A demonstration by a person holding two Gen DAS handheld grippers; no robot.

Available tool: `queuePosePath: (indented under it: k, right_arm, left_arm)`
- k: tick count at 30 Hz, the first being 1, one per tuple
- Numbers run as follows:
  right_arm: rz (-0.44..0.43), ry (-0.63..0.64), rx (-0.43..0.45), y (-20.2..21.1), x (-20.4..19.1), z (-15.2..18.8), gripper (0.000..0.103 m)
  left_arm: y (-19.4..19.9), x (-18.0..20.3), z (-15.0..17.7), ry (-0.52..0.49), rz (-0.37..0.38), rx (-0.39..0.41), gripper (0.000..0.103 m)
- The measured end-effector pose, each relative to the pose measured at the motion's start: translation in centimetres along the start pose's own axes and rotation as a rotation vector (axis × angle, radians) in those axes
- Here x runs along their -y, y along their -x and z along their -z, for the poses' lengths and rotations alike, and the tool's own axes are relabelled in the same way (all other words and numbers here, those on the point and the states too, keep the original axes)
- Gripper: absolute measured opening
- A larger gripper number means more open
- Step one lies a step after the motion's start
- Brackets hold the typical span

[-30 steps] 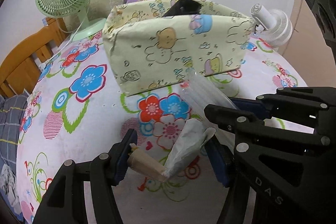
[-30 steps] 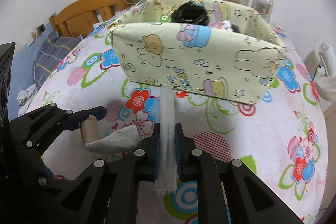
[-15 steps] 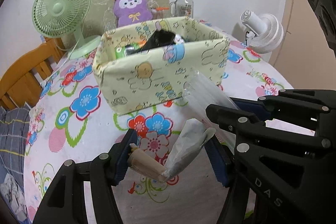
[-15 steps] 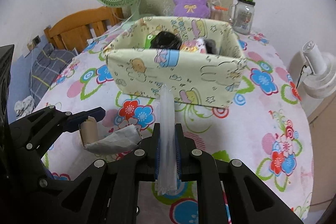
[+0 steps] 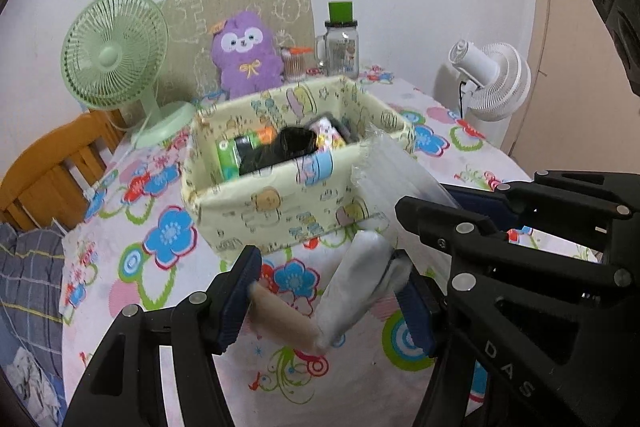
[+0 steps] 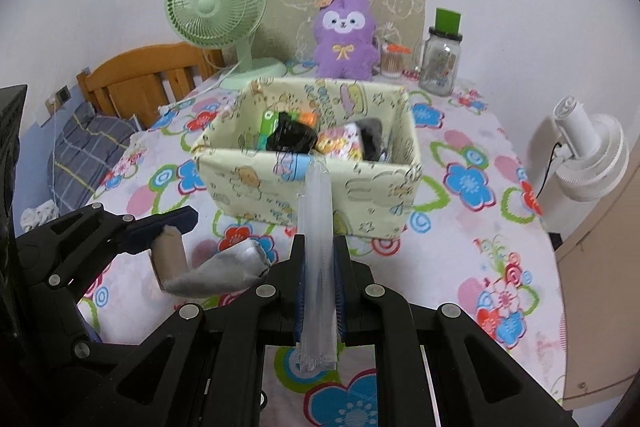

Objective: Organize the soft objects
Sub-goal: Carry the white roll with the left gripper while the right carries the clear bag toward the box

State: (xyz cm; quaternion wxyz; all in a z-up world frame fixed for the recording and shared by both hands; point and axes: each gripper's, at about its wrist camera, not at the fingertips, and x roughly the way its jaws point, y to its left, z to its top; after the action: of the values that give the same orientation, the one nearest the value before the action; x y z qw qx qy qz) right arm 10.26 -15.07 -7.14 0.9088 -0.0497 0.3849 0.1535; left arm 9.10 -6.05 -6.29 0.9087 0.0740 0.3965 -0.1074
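My left gripper (image 5: 326, 291) is shut on a bent roll with a tan end and a grey-white wrapped end (image 5: 348, 287); it also shows in the right wrist view (image 6: 216, 269). My right gripper (image 6: 318, 279) is shut on a flat clear plastic pack (image 6: 316, 239), seen edge-on; it also shows in the left wrist view (image 5: 396, 167). Both are held above the table, short of a pale yellow cartoon-print fabric box (image 6: 360, 199) (image 5: 280, 211). The box holds a black item (image 6: 290, 139), a green packet and a pink printed packet.
A floral tablecloth (image 6: 472, 259) covers the round table. Behind the box stand a green fan (image 6: 218, 7), a purple plush (image 6: 344, 35), a glass jar with a green lid (image 6: 440, 59) and a cardboard sheet. A white fan (image 6: 588, 151) is at the right. A wooden chair (image 6: 148, 75) is at the left.
Both grippers have risen and drawn back from the box with their loads still held. The box looks smaller and lower, and its inside now shows.
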Motion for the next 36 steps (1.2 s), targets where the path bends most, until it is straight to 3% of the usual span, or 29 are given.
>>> queuePosePath:
  k: [17, 25, 36]
  right_arm:
    - [0.011, -0.006, 0.060, 2.1, 0.4, -1.8, 0.015]
    - [-0.005, -0.034, 0.009, 0.3, 0.6, -0.5, 0.015]
    - [0.043, -0.089, -0.039, -2.3, 2.4, 0.8, 0.014]
  left_arm:
    - [2.3, 0.4, -2.2, -0.037, -0.023, 0.073, 0.068]
    - [0.5, 0.4, -1.1, -0.038, -0.005, 0.031, 0.073]
    - [-3.1, 0.6, 0.2, -0.068, 0.044, -0.036, 0.075]
